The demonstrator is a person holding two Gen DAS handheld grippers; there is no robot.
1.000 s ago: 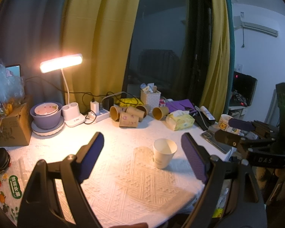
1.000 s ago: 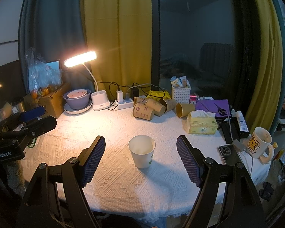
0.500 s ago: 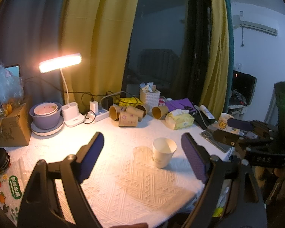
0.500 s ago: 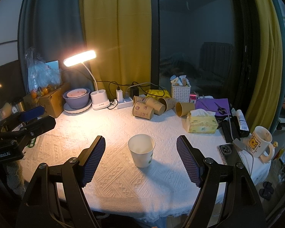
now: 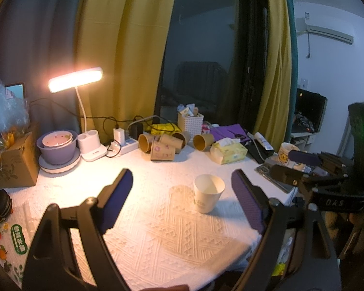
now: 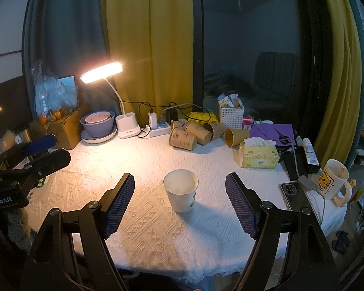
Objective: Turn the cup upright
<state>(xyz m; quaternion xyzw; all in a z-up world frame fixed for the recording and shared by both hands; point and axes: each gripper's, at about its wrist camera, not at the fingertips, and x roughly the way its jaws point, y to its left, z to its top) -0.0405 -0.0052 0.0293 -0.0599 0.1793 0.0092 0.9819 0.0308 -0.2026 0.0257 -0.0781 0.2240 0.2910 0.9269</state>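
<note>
tablecloth (image 6: 138,169), white and textured, covers the table and carries everything, with a lit desk lamp (image 6: 101,72) at the back and a heap of brown paper cups (image 6: 196,133) lying on their sides beside a tissue box (image 6: 258,154). nearer the front, the white paper cup (image 6: 181,190) stands alone with its mouth up, so the flip looks finished. the risk from here is a stray bump: the cup looks light and empty, and a careless sweep by either tool could tip it over again, or push it toward the table edge close in front. the yellow bear mug (image 6: 332,181) and phone (image 6: 291,194) sit near the right rim and could be nudged off too. right gripper (image 6: 180,202) has its padded fingers spread wide, the cup between them but touching neither, nothing held. left gripper (image 5: 182,198) is likewise spread wide and empty, the cup (image 5: 208,196) just inside its right finger, apart from it.
</note>
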